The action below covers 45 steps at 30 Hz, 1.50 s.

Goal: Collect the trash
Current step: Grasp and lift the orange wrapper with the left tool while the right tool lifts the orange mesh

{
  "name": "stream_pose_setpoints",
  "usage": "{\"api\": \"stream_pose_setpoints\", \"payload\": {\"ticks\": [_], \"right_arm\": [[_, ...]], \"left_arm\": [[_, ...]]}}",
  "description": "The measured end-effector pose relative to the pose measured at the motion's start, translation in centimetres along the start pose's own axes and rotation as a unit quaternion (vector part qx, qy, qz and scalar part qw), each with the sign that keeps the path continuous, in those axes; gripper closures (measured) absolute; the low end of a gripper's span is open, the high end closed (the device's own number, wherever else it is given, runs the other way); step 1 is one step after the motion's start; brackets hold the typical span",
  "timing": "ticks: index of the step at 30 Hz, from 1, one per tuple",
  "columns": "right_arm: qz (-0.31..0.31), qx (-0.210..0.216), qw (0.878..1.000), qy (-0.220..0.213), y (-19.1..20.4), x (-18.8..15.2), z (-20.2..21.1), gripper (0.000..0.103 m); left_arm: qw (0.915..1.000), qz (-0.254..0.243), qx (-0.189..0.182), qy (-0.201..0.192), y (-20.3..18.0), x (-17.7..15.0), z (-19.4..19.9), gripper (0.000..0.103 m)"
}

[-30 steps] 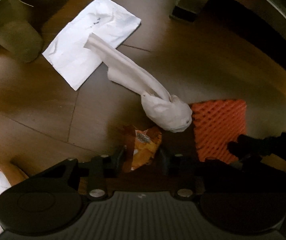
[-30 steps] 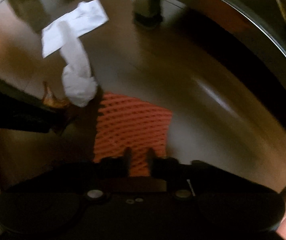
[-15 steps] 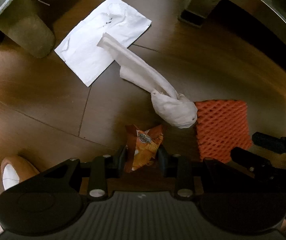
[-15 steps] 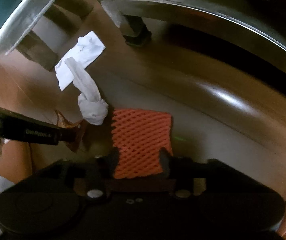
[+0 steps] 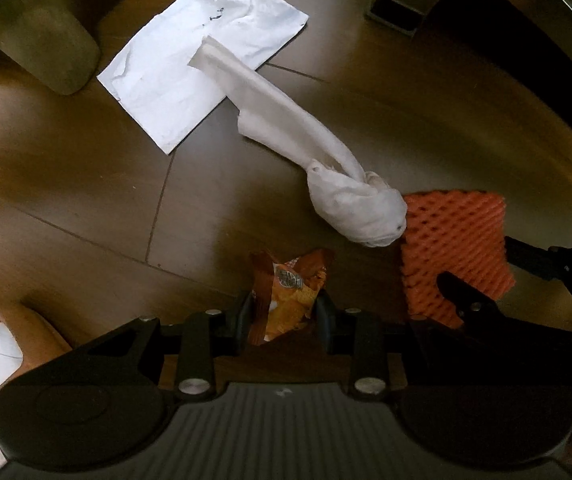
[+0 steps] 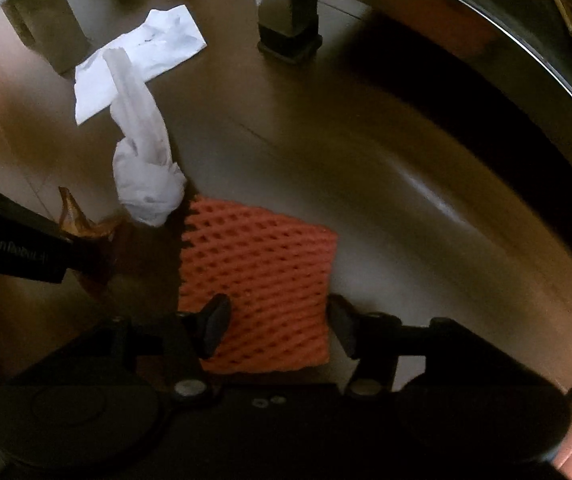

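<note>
Left tongs (image 5: 286, 312) pinch the orange snack wrapper (image 5: 290, 292), seemingly firmly; right tongs (image 6: 277, 326) gape around the foam net (image 6: 257, 276) on the floor (image 6: 366, 184): close squarely first.

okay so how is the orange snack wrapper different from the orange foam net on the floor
The snack wrapper is crumpled, glossy and printed; the foam net is a flat matte mesh of open holes. The wrapper looks smaller than the net. The left gripper has its fingers close against the wrapper's sides; the right gripper stands open, its fingers straddling the net's near edge. Both are orange and lie on the wooden floor beside the knotted white tissue.
</note>
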State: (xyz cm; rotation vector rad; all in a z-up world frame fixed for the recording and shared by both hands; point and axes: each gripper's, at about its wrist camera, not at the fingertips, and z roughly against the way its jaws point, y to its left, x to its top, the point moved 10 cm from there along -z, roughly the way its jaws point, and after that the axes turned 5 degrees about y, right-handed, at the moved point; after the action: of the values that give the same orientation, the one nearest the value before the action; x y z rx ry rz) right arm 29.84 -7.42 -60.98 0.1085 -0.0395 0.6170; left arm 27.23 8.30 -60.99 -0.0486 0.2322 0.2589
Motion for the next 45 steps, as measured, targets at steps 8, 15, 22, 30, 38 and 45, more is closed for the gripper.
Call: {"api": "stream_pose_setpoints", "payload": {"ticks": [8, 15, 22, 30, 38, 45], "right_arm": [[0.037, 0.005, 0.999, 0.007, 1.2, 0.6, 0.0, 0.076], [0.006, 0.035, 0.999, 0.005, 1.3, 0.4, 3.2, 0.089], [-0.053, 0.035, 0.997, -0.034, -0.1, 0.3, 11.0, 0.088], [-0.068, 0.046, 0.988, -0.129, 0.8, 0.5, 24.1, 0.087], [-0.048, 0.04, 0.976, -0.21, 2.9, -0.8, 36.3, 0.087], [-0.038, 0.042, 0.96, -0.274, 5.6, -1.5, 44.6, 0.086]], "left_arm": [[1.0, -0.006, 0.004, 0.001, -0.4, -0.3, -0.9, 0.071], [0.9998, -0.006, 0.017, 0.002, -1.2, -0.7, 0.7, 0.071], [0.9992, 0.01, -0.002, -0.037, -2.1, -2.3, 7.8, 0.071], [0.9904, 0.024, -0.049, -0.127, -2.6, -5.0, 20.2, 0.071], [0.972, 0.023, -0.086, -0.218, -1.0, -9.6, 30.6, 0.071], [0.9427, 0.026, -0.124, -0.308, 1.3, -12.6, 40.5, 0.071]]}}
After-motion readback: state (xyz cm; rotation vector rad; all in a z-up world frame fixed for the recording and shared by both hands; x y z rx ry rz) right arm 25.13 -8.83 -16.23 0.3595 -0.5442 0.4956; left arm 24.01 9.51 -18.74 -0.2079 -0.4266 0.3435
